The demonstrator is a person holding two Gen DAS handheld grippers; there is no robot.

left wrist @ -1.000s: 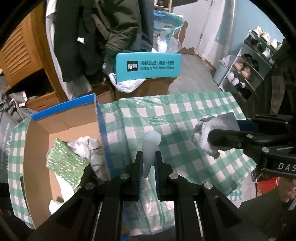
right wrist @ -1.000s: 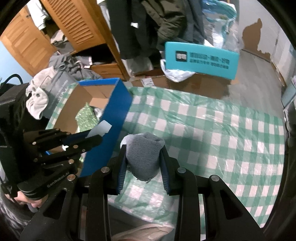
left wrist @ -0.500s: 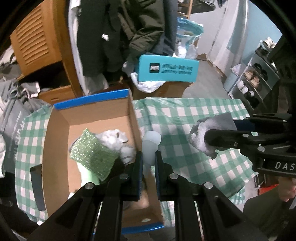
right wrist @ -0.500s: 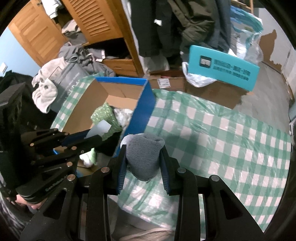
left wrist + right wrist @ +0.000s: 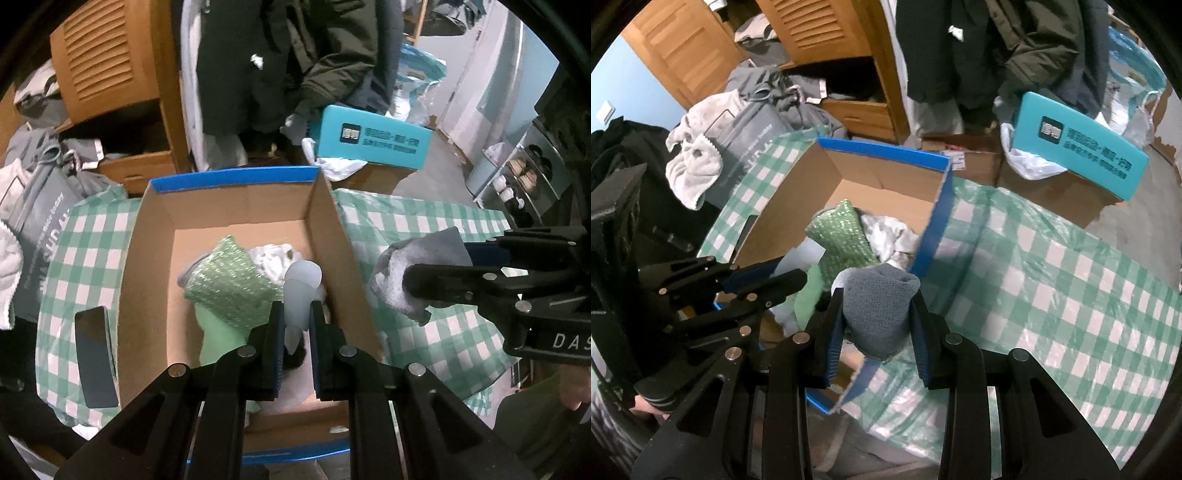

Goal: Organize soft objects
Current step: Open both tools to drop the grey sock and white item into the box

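Observation:
My left gripper (image 5: 297, 314) is shut on a thin pale white soft piece (image 5: 301, 286) and holds it above the open cardboard box (image 5: 325, 236) with blue outer walls. In the box lie a green sequined cloth (image 5: 229, 284), a whitish cloth (image 5: 271, 258) and a pale green item (image 5: 218, 339). My right gripper (image 5: 877, 319) is shut on a grey sock (image 5: 881, 306) over the box's right wall (image 5: 936, 229), beside the left gripper (image 5: 764, 280). The sock also shows in the left wrist view (image 5: 413, 262).
A green checked tablecloth (image 5: 1052, 280) covers the table. A dark phone-like slab (image 5: 94, 354) lies left of the box. Behind stand a teal box (image 5: 373, 138), hanging coats (image 5: 277, 55), a wooden wardrobe (image 5: 103, 62) and a shoe rack (image 5: 524, 173).
Both grippers have moved left with their loads. The left gripper went from over the tablecloth to over the box interior. The right gripper now reaches the box's right wall.

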